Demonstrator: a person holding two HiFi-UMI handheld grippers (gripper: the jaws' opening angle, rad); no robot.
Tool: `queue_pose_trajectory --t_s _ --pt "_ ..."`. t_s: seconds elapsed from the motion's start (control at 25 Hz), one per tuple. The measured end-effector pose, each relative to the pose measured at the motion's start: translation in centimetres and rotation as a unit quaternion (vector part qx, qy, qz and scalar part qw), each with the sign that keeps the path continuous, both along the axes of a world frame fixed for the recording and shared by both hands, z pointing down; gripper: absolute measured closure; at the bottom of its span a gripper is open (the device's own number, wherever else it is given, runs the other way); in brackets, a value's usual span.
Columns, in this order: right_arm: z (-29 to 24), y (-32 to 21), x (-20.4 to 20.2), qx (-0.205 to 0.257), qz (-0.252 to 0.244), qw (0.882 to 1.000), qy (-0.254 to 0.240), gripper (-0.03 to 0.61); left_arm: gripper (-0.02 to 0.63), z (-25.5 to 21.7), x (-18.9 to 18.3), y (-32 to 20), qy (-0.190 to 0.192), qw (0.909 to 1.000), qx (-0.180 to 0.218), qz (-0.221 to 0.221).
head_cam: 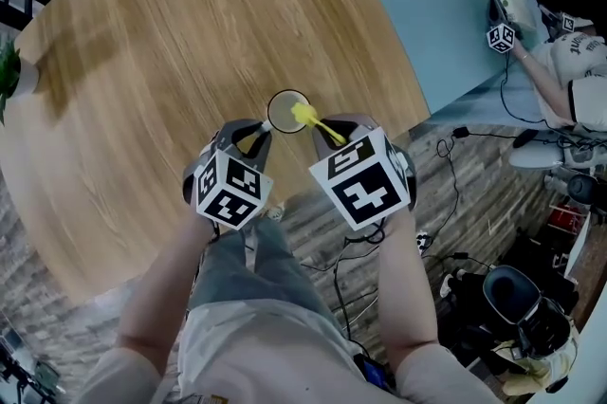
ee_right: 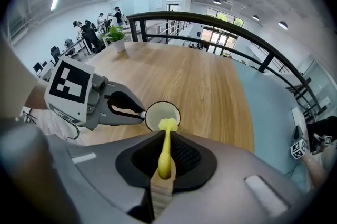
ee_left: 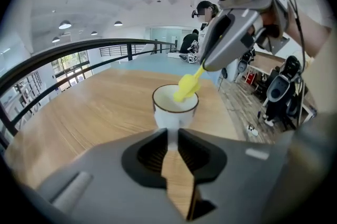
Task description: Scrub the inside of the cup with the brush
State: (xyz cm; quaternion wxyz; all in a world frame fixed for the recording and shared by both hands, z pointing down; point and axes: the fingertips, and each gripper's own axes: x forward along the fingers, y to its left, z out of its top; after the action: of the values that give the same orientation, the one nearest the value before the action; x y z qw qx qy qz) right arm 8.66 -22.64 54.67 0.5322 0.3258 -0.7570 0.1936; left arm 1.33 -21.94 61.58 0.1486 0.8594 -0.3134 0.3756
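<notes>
A white cup (head_cam: pixel 282 111) with a dark rim stands on the round wooden table (head_cam: pixel 142 61), near its front edge. My left gripper (head_cam: pixel 254 135) is shut on the cup's handle (ee_left: pixel 172 138), which sits pinched between its jaws in the left gripper view. My right gripper (head_cam: pixel 329 129) is shut on the yellow brush (ee_right: pixel 165 157). It holds the handle, and the brush head (ee_left: pixel 188 88) hangs at the cup's rim on the right side, over the opening. In the right gripper view the cup (ee_right: pixel 158 114) lies just ahead of the jaws, with the left gripper (ee_right: pixel 131 110) at its left.
A potted plant (head_cam: pixel 13 75) stands at the table's far left edge. Cables (head_cam: pixel 455 146) and chairs crowd the wooden floor to the right. A person (head_cam: pixel 574 61) sits at a desk at the far right. A black railing (ee_right: pixel 221 26) runs behind the table.
</notes>
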Motion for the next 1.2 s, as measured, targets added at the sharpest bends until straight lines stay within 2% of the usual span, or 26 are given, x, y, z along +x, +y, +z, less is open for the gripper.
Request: queue_pose_trajectory --t_s 0.28,0.44,0.64,0.8,0.92,1.2 --pt "-0.1 1.9 -0.6 -0.013 0.001 1.0 -0.024 0.546 0.557 -0.2 0.8 0.0 0.0 1.0 -0.002 -0.004" --pt "-0.4 2.0 -2.4 0.004 -0.023 0.999 -0.026 0.546 0.557 -0.2 0.9 -0.2 -0.005 1.0 0.005 0.002" --pt "-0.5 0.9 -3.8 0.031 -0.028 0.999 -0.032 0.546 0.558 -0.1 0.9 0.0 -0.006 0.9998 0.015 0.008" --pt "-0.8 -1.2 -3.3 0.064 -0.015 0.997 -0.045 0.548 0.56 0.1 1.8 -0.1 -0.007 0.9997 0.021 0.014" --pt "-1.0 -2.6 -3.4 0.088 -0.002 0.995 -0.041 0.548 0.56 0.1 1.0 -0.2 -0.007 0.9996 0.024 0.013" --pt "-1.4 -2.3 -1.2 0.107 0.045 0.992 -0.04 0.546 0.558 -0.2 0.5 0.3 -0.001 0.9999 0.016 0.004"
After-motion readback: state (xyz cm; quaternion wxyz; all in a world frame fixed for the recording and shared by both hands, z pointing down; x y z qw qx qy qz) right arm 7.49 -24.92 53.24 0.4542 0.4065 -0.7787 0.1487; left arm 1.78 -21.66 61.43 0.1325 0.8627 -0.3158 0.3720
